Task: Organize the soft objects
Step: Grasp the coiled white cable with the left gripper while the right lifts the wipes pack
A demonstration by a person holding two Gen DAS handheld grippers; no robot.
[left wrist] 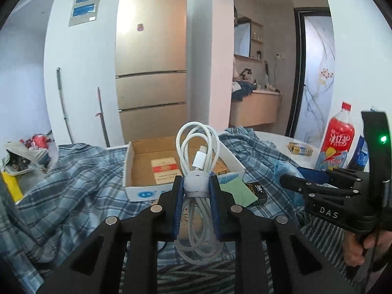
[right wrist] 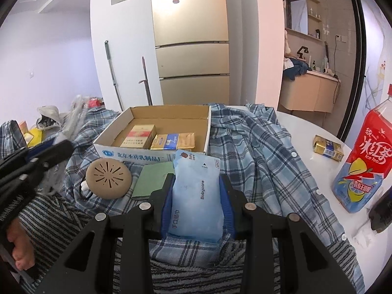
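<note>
My left gripper (left wrist: 196,183) is shut on a coiled white charging cable (left wrist: 197,161), gripped at its grey strap and held above the blue plaid shirt (left wrist: 73,186). My right gripper (right wrist: 197,181) is shut on a light blue Babycare wet-wipe pack (right wrist: 196,196), held upright over the plaid shirt (right wrist: 264,161). An open cardboard box (right wrist: 156,152) holding cigarette packs (right wrist: 139,136) stands just beyond both grippers; it also shows in the left wrist view (left wrist: 137,192). The right gripper appears at the right of the left wrist view (left wrist: 294,183).
A round tan vented disc (right wrist: 109,178) and a green card (right wrist: 152,178) lie on the shirt before the box. A red iced-tea bottle (right wrist: 362,161), a dark bottle (right wrist: 382,210) and a gold pack (right wrist: 327,147) stand on the white table at right. A striped towel (right wrist: 54,220) lies nearest.
</note>
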